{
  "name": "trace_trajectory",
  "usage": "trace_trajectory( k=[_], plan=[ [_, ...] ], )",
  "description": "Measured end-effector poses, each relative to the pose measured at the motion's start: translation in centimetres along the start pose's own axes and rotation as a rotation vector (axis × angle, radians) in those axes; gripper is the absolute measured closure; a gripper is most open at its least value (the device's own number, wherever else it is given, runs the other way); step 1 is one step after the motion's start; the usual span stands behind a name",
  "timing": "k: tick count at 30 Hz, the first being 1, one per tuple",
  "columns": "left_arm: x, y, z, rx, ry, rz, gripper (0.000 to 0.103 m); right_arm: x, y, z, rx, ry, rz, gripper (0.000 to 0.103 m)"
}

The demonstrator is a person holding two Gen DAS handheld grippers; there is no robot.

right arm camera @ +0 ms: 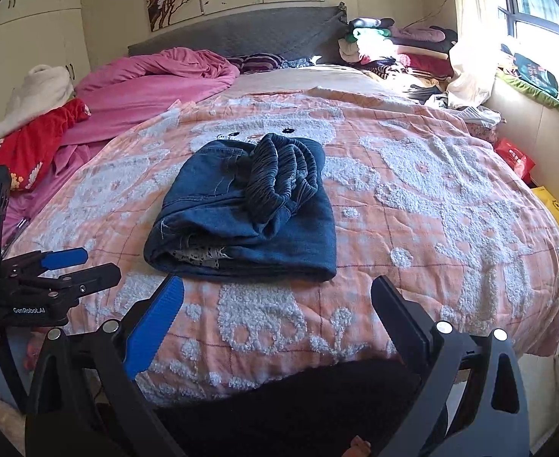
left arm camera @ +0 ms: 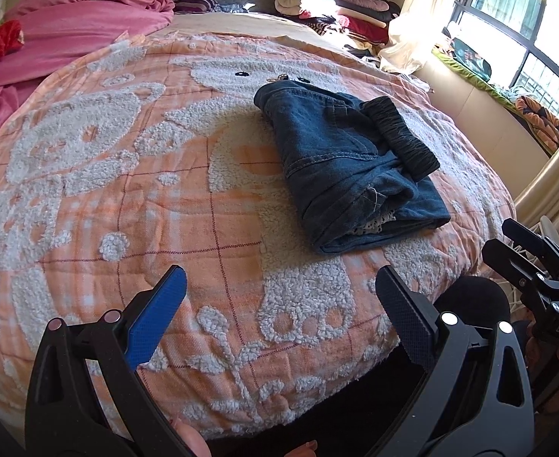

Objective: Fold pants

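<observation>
Jeans [right arm camera: 245,209] folded into a bundle on the orange-and-white blanket [right arm camera: 412,205], near its middle.

"GenRobot.AI" is printed on the left gripper [right arm camera: 81,266] seen at the left of the right wrist view; "DAS" shows on the right gripper [left arm camera: 515,243] at the right of the left wrist view. Both grippers hover over the near bed edge, jaws spread wide, holding nothing. A dark elastic waistband [left arm camera: 401,137] lies on top of the bundle.

Left gripper [left arm camera: 279,297]: black frame, one blue finger [left arm camera: 157,320], one black, silver screws. Right gripper [right arm camera: 275,304]: same build.
</observation>
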State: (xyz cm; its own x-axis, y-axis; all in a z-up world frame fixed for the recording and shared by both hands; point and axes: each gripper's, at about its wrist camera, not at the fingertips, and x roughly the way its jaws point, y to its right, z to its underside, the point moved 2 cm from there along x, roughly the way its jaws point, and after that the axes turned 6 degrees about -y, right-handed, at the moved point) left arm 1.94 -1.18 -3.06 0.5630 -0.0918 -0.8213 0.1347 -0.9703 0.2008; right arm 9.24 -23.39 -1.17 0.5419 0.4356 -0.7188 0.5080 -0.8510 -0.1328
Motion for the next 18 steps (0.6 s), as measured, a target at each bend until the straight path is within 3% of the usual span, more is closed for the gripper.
trace_trajectory(
  k=[18],
  plan=[
    [-0.49, 0.13, -0.27, -0.004, 0.019, -0.007, 0.009, -0.53, 0.35, 0.04, 0.012, 0.010, 0.007, 0.005]
  ],
)
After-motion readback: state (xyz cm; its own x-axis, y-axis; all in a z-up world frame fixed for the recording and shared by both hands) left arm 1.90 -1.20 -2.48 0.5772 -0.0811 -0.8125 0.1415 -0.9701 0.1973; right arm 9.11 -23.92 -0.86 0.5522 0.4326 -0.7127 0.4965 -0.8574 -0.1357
